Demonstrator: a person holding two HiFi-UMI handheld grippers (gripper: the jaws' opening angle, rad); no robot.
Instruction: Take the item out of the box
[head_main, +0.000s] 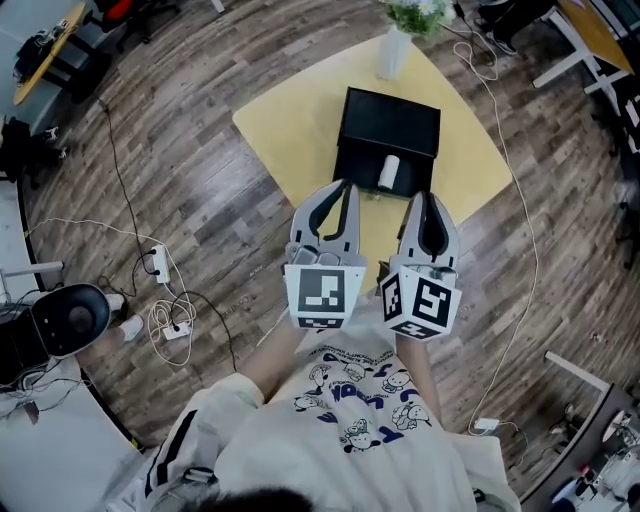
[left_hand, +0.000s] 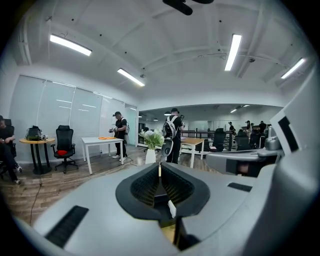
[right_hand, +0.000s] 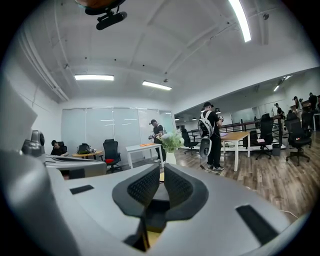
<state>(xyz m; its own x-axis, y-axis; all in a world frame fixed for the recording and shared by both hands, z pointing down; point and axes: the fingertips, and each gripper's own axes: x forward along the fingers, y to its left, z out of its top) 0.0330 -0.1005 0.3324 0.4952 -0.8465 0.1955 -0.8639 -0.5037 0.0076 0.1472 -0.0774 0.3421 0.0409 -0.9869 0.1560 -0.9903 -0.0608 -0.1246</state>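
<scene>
On the bench: a black box is set, with a white vase beyond it.
Item: a white cylinder is laid in the box's near side, its long axis running away from the person toward the vase.
Left hand-held gripper: jaws are closed together, nothing between them.
Right hand-held gripper: jaws are closed together, empty.
Views: box and cylinder are seen only in the head view; the gripper views show only the vase and the room behind.

Even bright light from ceiling strip lights; fisheye warp, black corners.
</scene>
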